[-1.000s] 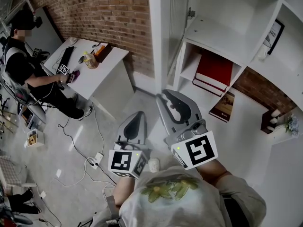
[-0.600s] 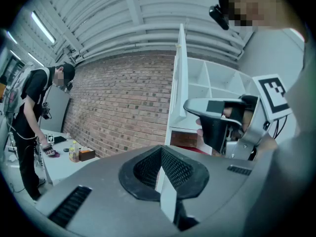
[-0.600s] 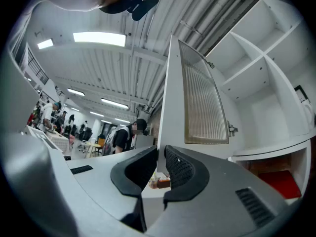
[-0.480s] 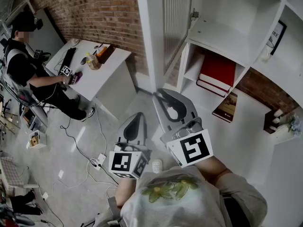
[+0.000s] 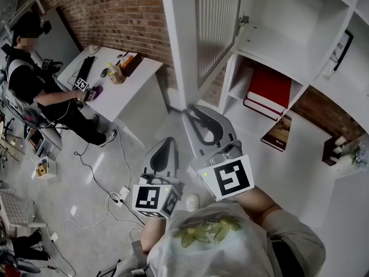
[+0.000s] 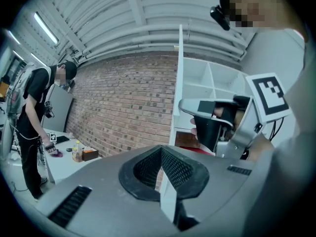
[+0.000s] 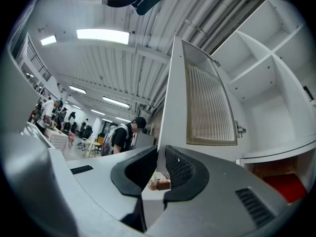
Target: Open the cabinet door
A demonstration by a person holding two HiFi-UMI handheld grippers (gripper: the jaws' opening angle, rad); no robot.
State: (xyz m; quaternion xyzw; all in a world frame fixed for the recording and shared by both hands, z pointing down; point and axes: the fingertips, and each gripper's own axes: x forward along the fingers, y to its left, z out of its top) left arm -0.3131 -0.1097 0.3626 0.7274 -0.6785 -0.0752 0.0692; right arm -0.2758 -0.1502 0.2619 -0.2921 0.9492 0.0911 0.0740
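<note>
The white cabinet door (image 5: 176,45) with a ribbed glass panel (image 5: 217,19) stands swung out from the shelving unit (image 5: 271,36). My right gripper (image 5: 188,111) is shut on the door's lower free edge; in the right gripper view the door (image 7: 202,107) rises between the right gripper's (image 7: 159,166) closed pads, with a hinge (image 7: 240,130) at the cabinet side. My left gripper (image 5: 167,141) hangs lower left of it, shut and holding nothing. In the left gripper view the left gripper (image 6: 161,156) points at the door's thin edge (image 6: 180,78) and at the right gripper (image 6: 210,120).
Red books (image 5: 268,89) lie on a shelf behind the door. A white desk (image 5: 124,94) with small items stands left by the brick wall (image 5: 115,10), and a person (image 5: 29,79) works at it. Cables and a power strip (image 5: 119,194) lie on the floor.
The door has swung further open toward the left, and my right gripper has moved left with its edge. The left gripper has stayed put.
</note>
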